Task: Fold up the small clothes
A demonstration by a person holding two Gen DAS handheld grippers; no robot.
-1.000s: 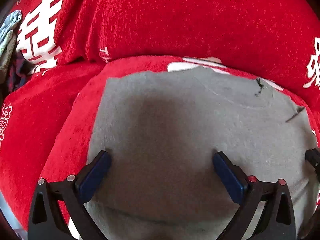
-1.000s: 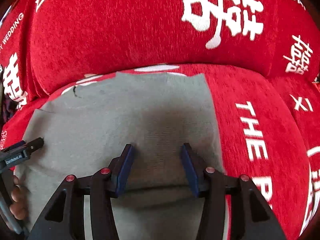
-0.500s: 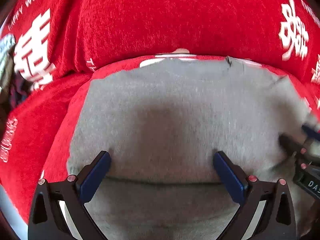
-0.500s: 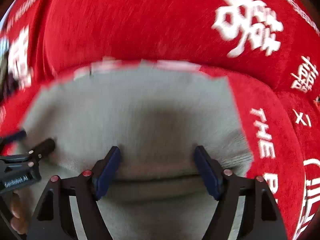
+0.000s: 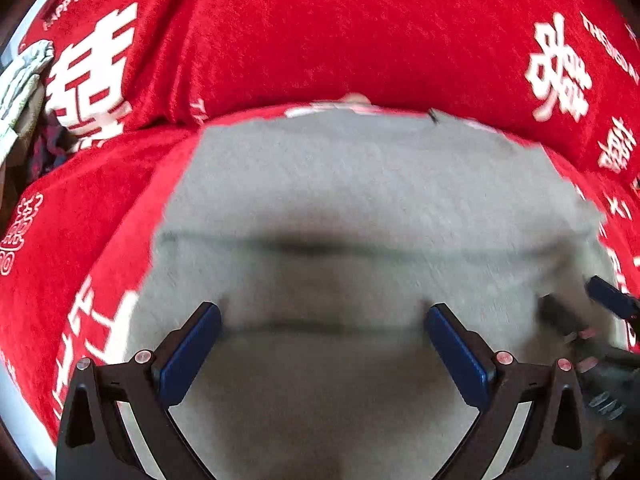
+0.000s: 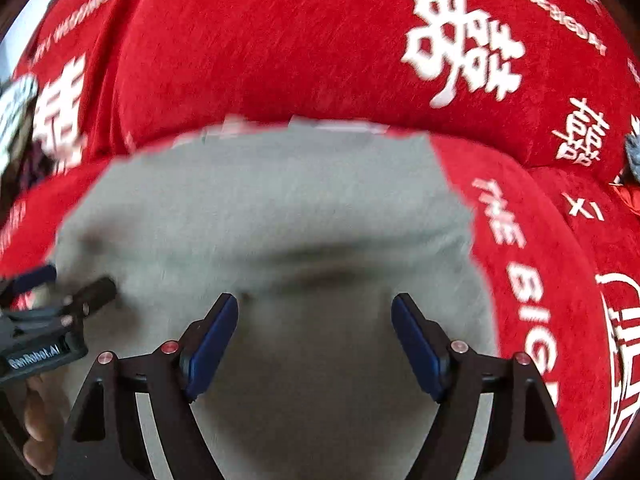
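A grey garment [image 5: 360, 184] lies folded flat on the red sofa seat [image 5: 80, 208], with a fold edge running across it just ahead of the fingers. My left gripper [image 5: 322, 308] hovers over its near part, jaws wide open and nothing between them. My right gripper [image 6: 315, 298] hangs over the same garment [image 6: 280, 208], also open and empty. Each gripper shows at the edge of the other's view: the right gripper [image 5: 600, 300] by the garment's right side, the left gripper [image 6: 60, 300] by its left side.
The red backrest [image 5: 320, 32] with white characters rises right behind the garment. A heap of other clothes [image 5: 20, 80] sits at the far left of the sofa. A small grey item [image 6: 632, 152] lies at the far right. A person's fingers [image 6: 36, 420] hold the left gripper.
The right gripper's jaws have opened from a narrow gap to wide. Both grippers have drawn back from the backrest, so the garment's fold edge now lies farther ahead of the fingers.
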